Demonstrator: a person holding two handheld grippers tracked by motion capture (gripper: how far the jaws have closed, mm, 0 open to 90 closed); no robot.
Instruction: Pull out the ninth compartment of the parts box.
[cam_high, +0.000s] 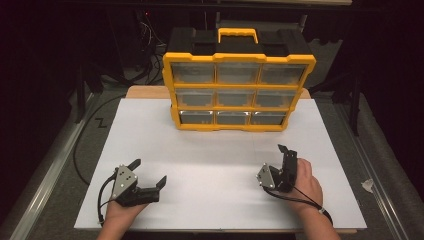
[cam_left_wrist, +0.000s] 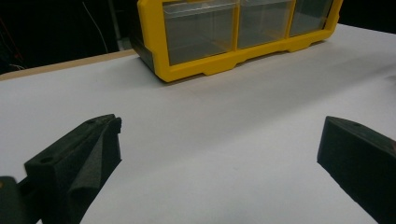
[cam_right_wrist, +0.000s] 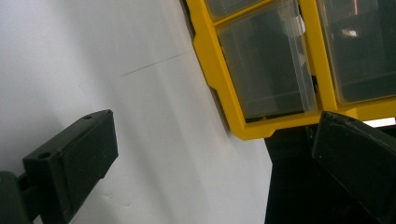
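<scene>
Distance is what the coming move turns on: the yellow-and-black drawer cabinet (cam_high: 239, 85) stands at the far edge of the white worktop (cam_high: 210, 150), centred across its width, while both grippers sit near the near edge, well apart from it. Its long axis runs left to right, parallel to the far edge, and its three rows of clear drawers face the person.

The right gripper (cam_high: 286, 159) lies toward the near right corner, rolled on its side so its jaws stack one above the other and point forward at the cabinet's right end. By my judgement it is the nearer of the two, and the bottom-right drawer (cam_high: 268, 117) sits almost straight ahead of it. In the right gripper view the jaws stand wide apart with nothing between them, and the cabinet's bottom corner (cam_right_wrist: 243, 130) shows tilted beyond them.

The left gripper (cam_high: 148, 172) lies toward the near left corner, its jaws also spread and empty, angled forward and to the right. In the left gripper view the cabinet's lower left corner (cam_left_wrist: 163, 70) sits far ahead, with bare worktop between.

Both hands rest low at the near edge, forearms entering from below. A reach forward across the open worktop looks like the likely next step.
</scene>
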